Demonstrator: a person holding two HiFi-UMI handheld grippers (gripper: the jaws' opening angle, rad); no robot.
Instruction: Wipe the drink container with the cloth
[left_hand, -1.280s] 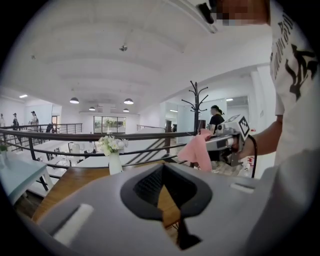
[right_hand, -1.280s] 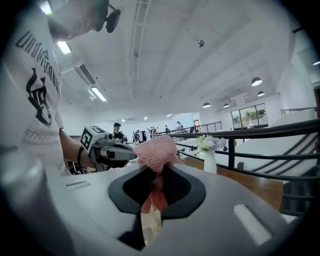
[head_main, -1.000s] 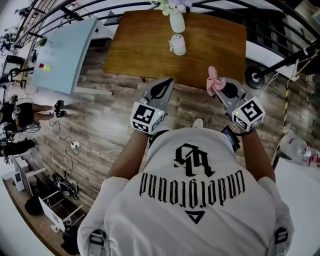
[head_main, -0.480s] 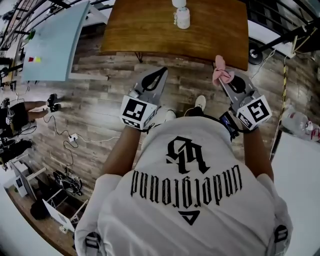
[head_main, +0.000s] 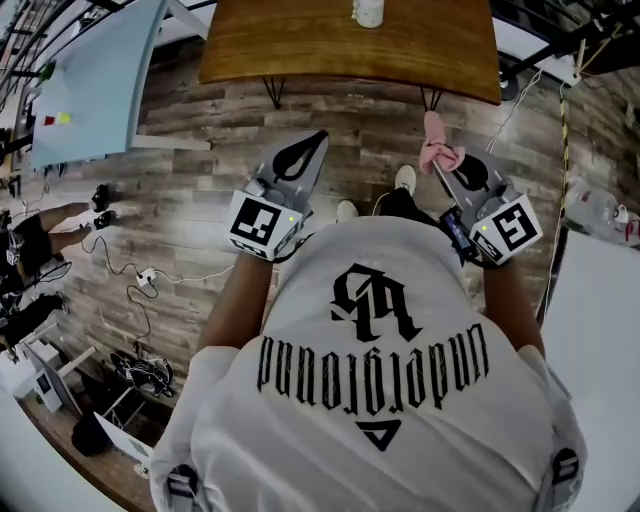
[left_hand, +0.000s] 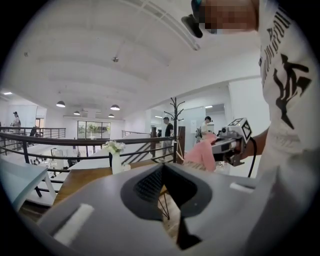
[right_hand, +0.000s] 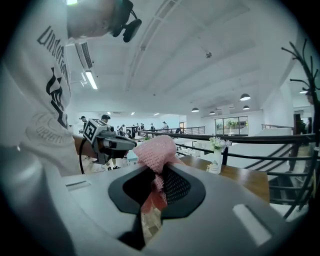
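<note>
right gripper: grips pink cloth | wooden table: ahead, apart | vase: on it

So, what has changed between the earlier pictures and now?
The wooden table and the drink container have slid toward the top of the head view. Both grippers are now farther from the table's edge, so the person seems to step back. Unchanged: the right gripper stays shut on the pink cloth, and the left gripper stays shut and empty.

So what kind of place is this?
Probably an open-plan office or studio on a mezzanine: a black railing edges the floor, people stand in the background, and a wooden table with a flower vase stands on plank flooring.
</note>
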